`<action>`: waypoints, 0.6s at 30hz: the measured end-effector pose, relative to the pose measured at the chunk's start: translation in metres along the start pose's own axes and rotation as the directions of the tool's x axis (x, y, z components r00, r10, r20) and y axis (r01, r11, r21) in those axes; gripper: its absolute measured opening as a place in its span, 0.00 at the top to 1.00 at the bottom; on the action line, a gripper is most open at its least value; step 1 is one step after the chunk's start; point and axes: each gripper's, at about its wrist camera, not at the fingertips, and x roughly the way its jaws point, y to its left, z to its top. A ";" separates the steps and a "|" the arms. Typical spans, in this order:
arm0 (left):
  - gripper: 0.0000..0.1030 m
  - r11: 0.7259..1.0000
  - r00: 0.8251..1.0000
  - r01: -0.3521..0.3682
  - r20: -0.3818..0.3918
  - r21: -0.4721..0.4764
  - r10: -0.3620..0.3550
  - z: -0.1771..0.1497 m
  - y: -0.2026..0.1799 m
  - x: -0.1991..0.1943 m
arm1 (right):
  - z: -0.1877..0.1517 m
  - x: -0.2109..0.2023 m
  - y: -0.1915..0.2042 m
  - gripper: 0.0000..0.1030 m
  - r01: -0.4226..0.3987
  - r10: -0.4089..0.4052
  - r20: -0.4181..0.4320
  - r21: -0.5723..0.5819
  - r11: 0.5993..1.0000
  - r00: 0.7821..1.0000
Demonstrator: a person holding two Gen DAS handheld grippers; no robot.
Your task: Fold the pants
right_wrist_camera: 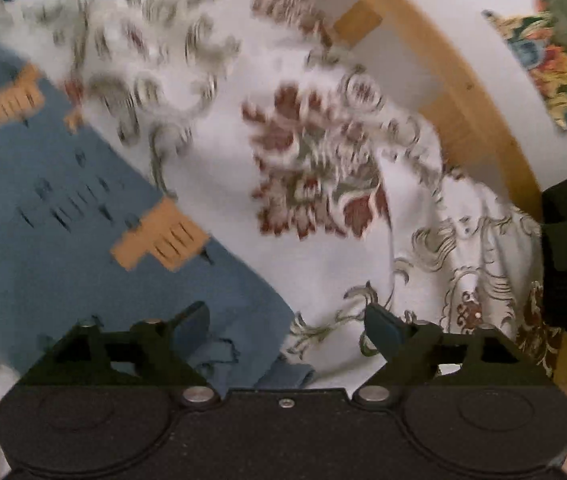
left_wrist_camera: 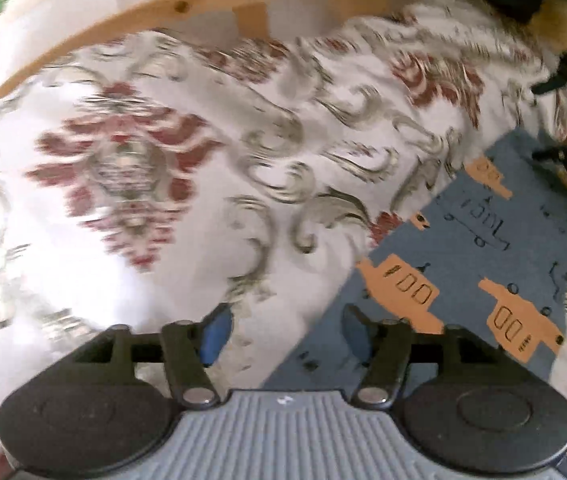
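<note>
We see the blue pants (left_wrist_camera: 471, 240) spread flat on the patterned bedspread (left_wrist_camera: 163, 160), likely so the edges are reachable; our left gripper (left_wrist_camera: 283, 330) and right gripper (right_wrist_camera: 287, 326) both hover with jaws apart, empty, flanking its edges.

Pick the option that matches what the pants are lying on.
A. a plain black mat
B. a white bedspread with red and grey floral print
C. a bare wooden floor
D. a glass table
B: the blue pants with orange truck shapes lie on the white floral bedspread.
</note>
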 end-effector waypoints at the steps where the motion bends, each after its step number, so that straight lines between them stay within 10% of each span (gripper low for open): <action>1: 0.23 1.000 1.000 0.009 0.013 -0.006 -0.009 -0.005 0.011 -0.013 | 0.000 -0.011 0.003 0.13 -0.026 0.025 0.040 0.011 1.000 0.999; 5: 0.12 1.000 1.000 0.010 0.022 0.007 -0.010 -0.022 0.048 -0.051 | 0.004 -0.054 0.032 0.01 -0.201 0.199 0.186 -0.006 0.980 0.962; 8: 0.06 0.999 0.999 0.042 -0.024 0.020 -0.041 -0.036 0.070 -0.069 | 0.018 -0.070 0.060 0.01 -0.362 0.372 0.249 -0.083 0.928 0.894; 12: 0.04 0.994 0.993 0.081 -0.089 0.067 -0.075 -0.057 0.081 -0.078 | 0.053 -0.083 0.108 0.01 -0.506 0.546 0.258 -0.210 0.837 0.797; 18: 0.10 0.986 0.986 0.122 -0.131 0.116 -0.107 -0.070 0.076 -0.080 | 0.112 -0.063 0.158 0.01 -0.594 0.654 0.210 -0.286 0.752 0.727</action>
